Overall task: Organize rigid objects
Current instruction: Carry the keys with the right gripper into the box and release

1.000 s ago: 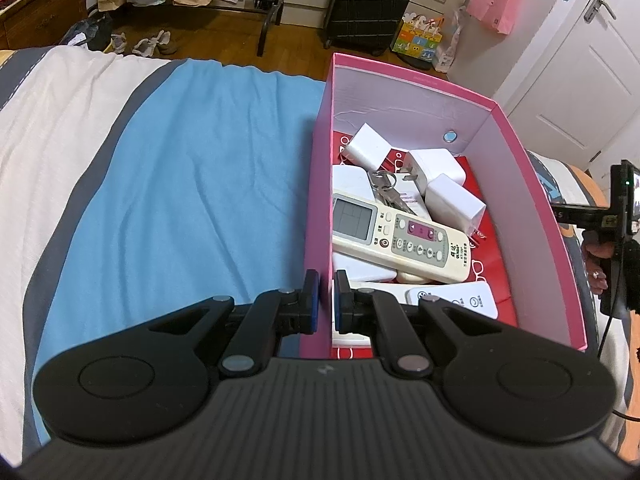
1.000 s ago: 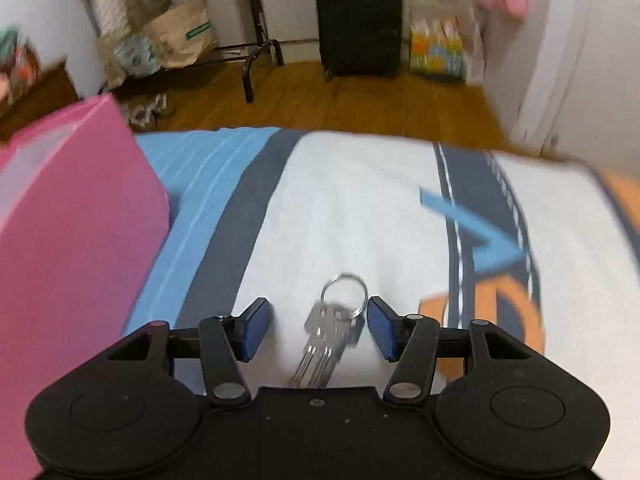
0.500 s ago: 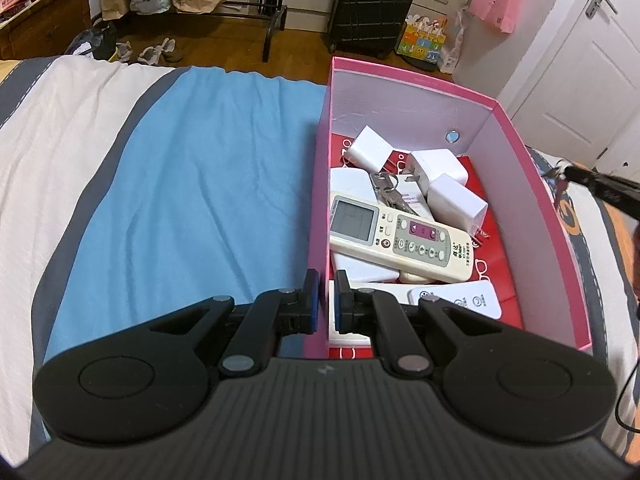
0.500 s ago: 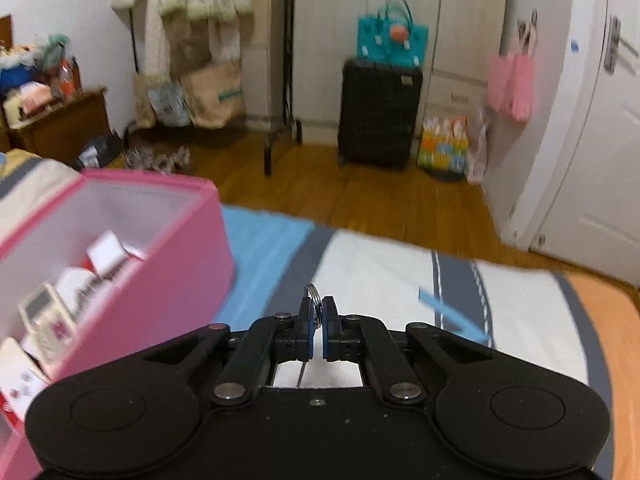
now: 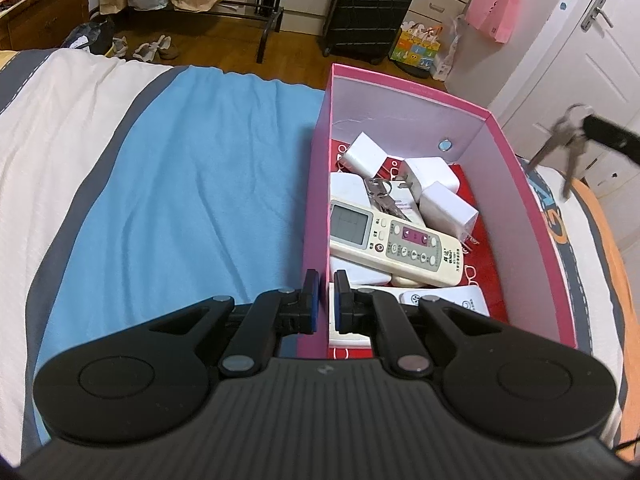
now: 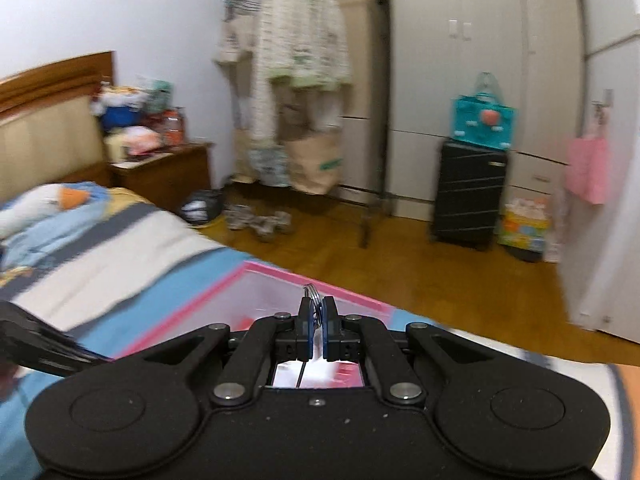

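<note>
A pink box (image 5: 532, 216) stands on the bed. It holds a white remote (image 5: 396, 242), white chargers (image 5: 430, 172) and a bunch of keys (image 5: 382, 194). My left gripper (image 5: 324, 296) is shut on the box's near left wall. My right gripper (image 6: 315, 320) is shut on the ring of a second key bunch (image 6: 311, 292) and holds it in the air over the box's far right edge (image 6: 280, 274). In the left wrist view those keys (image 5: 560, 140) hang blurred beside the box's right wall.
The bed has a blue, white and grey striped cover (image 5: 168, 184). Beyond it lie wooden floor, a black suitcase (image 5: 366, 8), a clothes rack (image 6: 304, 120) and a nightstand (image 6: 160, 176).
My right gripper closed on the keys lying on the bed, lifted them, and swung left and up toward the pink box. My left gripper has kept its hold on the box wall.
</note>
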Demonstrator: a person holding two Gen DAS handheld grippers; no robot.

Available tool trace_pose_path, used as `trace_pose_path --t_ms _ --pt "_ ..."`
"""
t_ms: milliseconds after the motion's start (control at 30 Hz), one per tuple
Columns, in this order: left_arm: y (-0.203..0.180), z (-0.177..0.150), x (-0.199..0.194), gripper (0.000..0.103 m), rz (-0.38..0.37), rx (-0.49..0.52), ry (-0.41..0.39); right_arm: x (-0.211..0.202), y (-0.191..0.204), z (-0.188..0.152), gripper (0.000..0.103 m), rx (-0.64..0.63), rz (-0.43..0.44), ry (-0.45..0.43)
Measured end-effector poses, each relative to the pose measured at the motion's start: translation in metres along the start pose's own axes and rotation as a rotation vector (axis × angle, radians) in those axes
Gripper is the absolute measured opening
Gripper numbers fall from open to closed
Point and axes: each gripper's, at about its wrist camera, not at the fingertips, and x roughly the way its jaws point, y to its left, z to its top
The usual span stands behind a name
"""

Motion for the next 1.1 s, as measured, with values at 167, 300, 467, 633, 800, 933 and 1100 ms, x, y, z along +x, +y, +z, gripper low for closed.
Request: trace_pose_path --t_ms 167,300,467,633,800,933,1100 --pt "0.004 0.0 -0.004 0.006 -0.024 -0.012 -0.011 0.039 0.028 -0.01 0.005 0.005 0.147 0.121" --pt "0.004 -0.001 -0.006 0.006 -0.028 -0.009 -0.018 0.072 0.039 -0.015 0.005 0.034 0.223 0.233" --pt "0.003 0.0 -0.005 0.006 -0.025 -0.004 -0.018 0.102 0.036 -0.028 0.005 0.143 0.262 0.349" --pt "0.004 0.001 -0.003 0.006 -0.027 -0.007 -0.015 0.118 0.03 -0.041 0.013 0.153 0.194 0.432" --pt "0.003 0.0 -0.001 0.006 -0.023 -0.006 -0.011 0.107 0.018 -0.047 0.02 0.213 0.179 0.413" --pt "0.003 0.0 -0.001 0.006 -0.024 -0.009 -0.009 0.091 0.016 -0.042 0.023 0.179 0.168 0.382" --pt "0.002 0.0 0.0 0.006 -0.016 -0.005 -0.006 0.074 0.013 -0.037 0.024 0.172 0.174 0.342"
